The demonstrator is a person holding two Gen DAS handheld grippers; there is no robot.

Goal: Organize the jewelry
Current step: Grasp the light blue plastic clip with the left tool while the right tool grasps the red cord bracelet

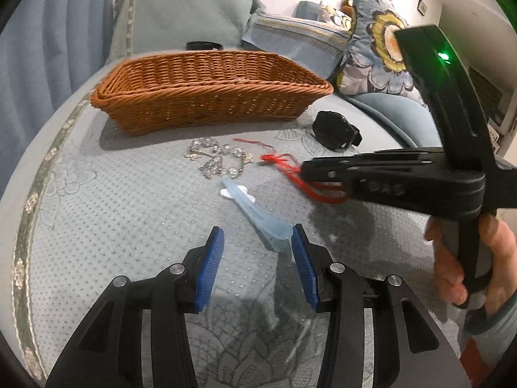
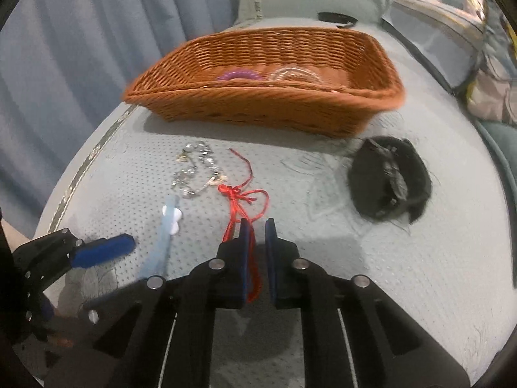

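Observation:
A red cord bracelet (image 2: 244,199) lies on the grey-blue bedspread; its tail runs between the pads of my right gripper (image 2: 257,226), whose jaws stand narrowly apart around it. In the left wrist view the right gripper (image 1: 305,174) sits over the red cord (image 1: 290,169). My left gripper (image 1: 258,237) is open and empty, its right pad beside the near end of a pale blue hair clip (image 1: 255,210). A crystal bead chain (image 1: 215,158) lies in front of the wicker basket (image 1: 206,97). The basket (image 2: 268,103) holds a purple ring (image 2: 237,74) and a clear bangle (image 2: 295,74).
A black furry hair claw (image 2: 392,181) lies right of the cord, also in the left wrist view (image 1: 336,129). A black band (image 1: 203,45) lies behind the basket. Floral pillows (image 1: 371,42) are at the back right. Blue curtain (image 2: 80,48) hangs at left beyond the bed edge.

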